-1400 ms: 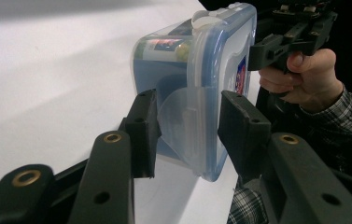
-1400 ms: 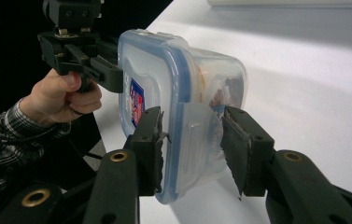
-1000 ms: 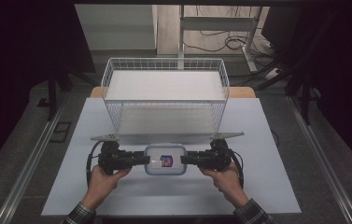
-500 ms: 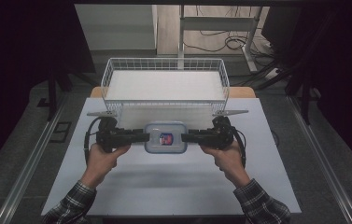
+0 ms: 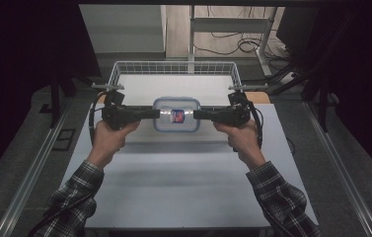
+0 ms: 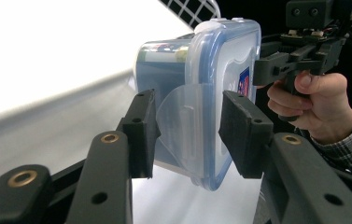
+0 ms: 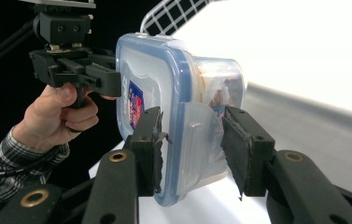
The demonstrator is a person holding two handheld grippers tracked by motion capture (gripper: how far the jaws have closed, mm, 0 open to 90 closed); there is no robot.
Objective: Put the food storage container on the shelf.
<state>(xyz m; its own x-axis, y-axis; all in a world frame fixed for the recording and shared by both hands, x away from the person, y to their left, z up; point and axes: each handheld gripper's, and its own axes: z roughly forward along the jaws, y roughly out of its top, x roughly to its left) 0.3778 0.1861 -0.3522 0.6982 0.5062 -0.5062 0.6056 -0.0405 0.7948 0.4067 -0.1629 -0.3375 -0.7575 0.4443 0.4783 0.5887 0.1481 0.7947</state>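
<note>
A clear plastic container [image 5: 176,114] with a blue-rimmed lid and a red and blue label hangs in the air between my two grippers, just in front of the wire basket [image 5: 173,64]. My left gripper [image 5: 158,113] is shut on the container's left end, its jaws on either side of the latch flap [image 6: 183,121]. My right gripper [image 5: 195,114] is shut on the opposite end in the same way, over the other flap [image 7: 197,135]. The container [image 6: 220,70] is lid side up in the high view. Something printed shows through its wall [image 7: 220,95].
The white wire basket has a white floor and stands at the far edge of the white table [image 5: 183,182]. Dark surroundings, metal rails and a stand with cables lie beyond the table. The person's plaid sleeves [image 5: 75,192] come in over the table's near half.
Both grippers have lifted the container off the table's near part. They have carried it up and away toward the basket's front wall. The forearms now reach farther in.
</note>
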